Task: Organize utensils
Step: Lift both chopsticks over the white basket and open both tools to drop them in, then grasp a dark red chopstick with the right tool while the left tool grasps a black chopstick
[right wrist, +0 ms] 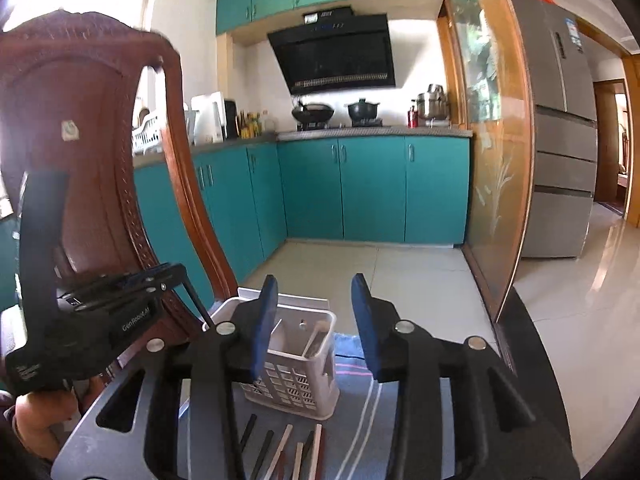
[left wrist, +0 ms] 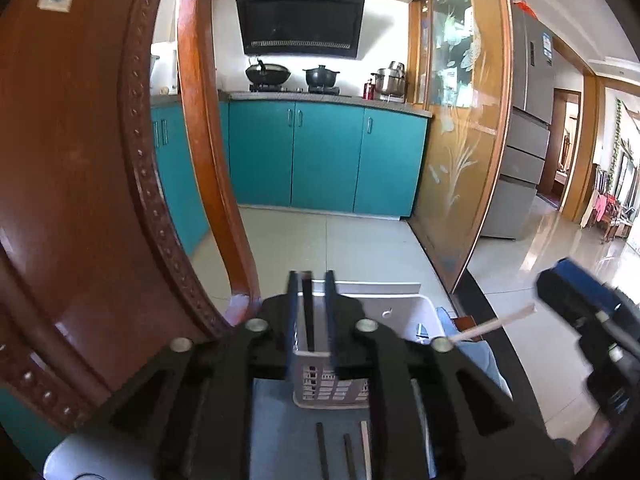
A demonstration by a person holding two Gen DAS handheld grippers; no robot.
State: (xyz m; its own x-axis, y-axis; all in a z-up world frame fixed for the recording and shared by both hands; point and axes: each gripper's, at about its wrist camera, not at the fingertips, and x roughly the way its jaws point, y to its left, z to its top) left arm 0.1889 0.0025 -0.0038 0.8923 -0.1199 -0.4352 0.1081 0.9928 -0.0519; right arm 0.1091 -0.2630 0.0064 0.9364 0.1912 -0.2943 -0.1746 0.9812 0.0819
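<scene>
Right wrist view: basket (right wrist: 292,364) ahead, chopsticks (right wrist: 280,452) near.
Right gripper (right wrist: 314,312): spread, empty.
Left gripper (left wrist: 312,304): slightly parted around a dark chopstick (left wrist: 308,312), seemingly loose.

A home kitchen: teal cabinets (right wrist: 372,188), range hood (right wrist: 336,56), pots on the stove (left wrist: 294,88), fridge (right wrist: 560,120) beside it

chair back (right wrist: 80,160) crowds basket's (right wrist: 296,364) left; right side open.

I'm seeing the basket (right wrist: 294,372) sitting on the cloth (right wrist: 360,408), chopsticks (right wrist: 288,452) lying before it, chair (right wrist: 80,152) standing left.
</scene>
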